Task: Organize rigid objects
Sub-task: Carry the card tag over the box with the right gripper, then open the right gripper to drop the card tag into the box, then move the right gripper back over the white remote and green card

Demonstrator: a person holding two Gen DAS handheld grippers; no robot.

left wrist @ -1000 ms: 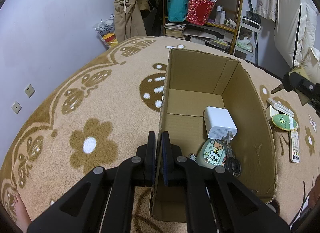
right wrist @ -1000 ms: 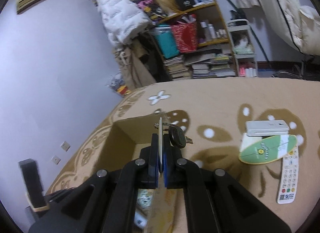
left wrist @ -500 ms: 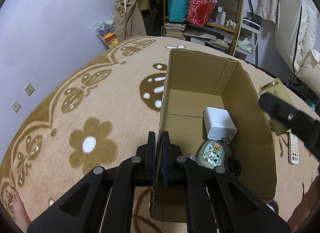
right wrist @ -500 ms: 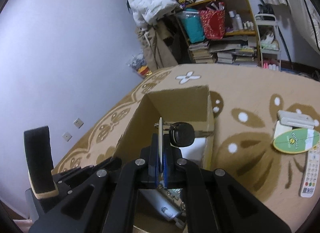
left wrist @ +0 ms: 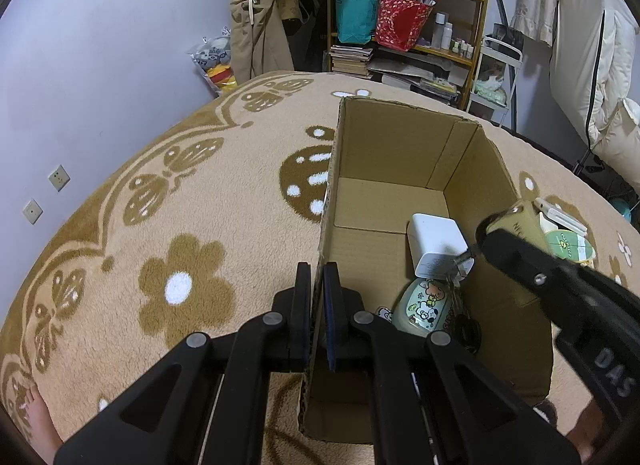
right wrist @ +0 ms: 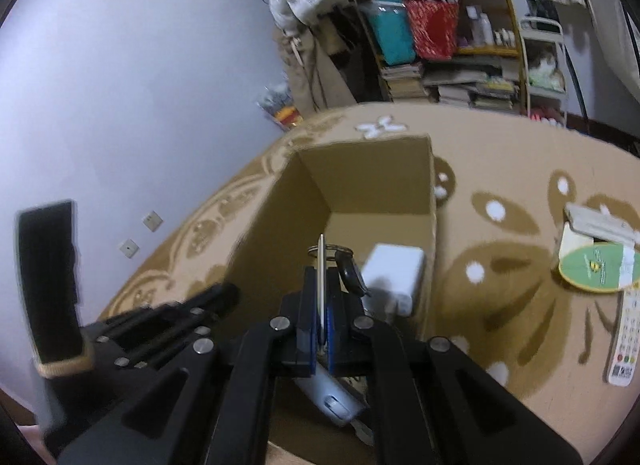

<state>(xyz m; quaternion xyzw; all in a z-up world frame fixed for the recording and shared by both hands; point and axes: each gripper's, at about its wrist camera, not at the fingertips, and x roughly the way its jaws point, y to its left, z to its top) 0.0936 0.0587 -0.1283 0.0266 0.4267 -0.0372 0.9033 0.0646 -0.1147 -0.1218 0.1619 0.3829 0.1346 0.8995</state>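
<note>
An open cardboard box (left wrist: pixel 400 153) stands on the carpet. My left gripper (left wrist: pixel 318 277) is shut on its left wall near the front corner. Inside lie a white charger block (left wrist: pixel 436 241), a cartoon-printed case (left wrist: pixel 424 305) and a dark bunch of keys (left wrist: pixel 466 331). My right gripper (right wrist: pixel 321 289) is shut on a thin white tag (right wrist: pixel 321 261) that carries a key ring and a black key (right wrist: pixel 350 273). It hangs over the inside of the box (right wrist: pixel 368 173), just above the charger (right wrist: pixel 394 273). In the left wrist view it reaches in over the right wall (left wrist: pixel 560 285).
On the carpet right of the box lie a green oval item (right wrist: pixel 596 269), a white remote (right wrist: pixel 628 341) and a white case (right wrist: pixel 600 221). A crowded shelf (left wrist: pixel 412 25) and hung clothes stand at the far wall. A bare foot (left wrist: pixel 36 413) shows at the lower left.
My right gripper has moved left and down with the key bunch, from beside the box's right wall to over its inside. The left gripper and the box have not moved.
</note>
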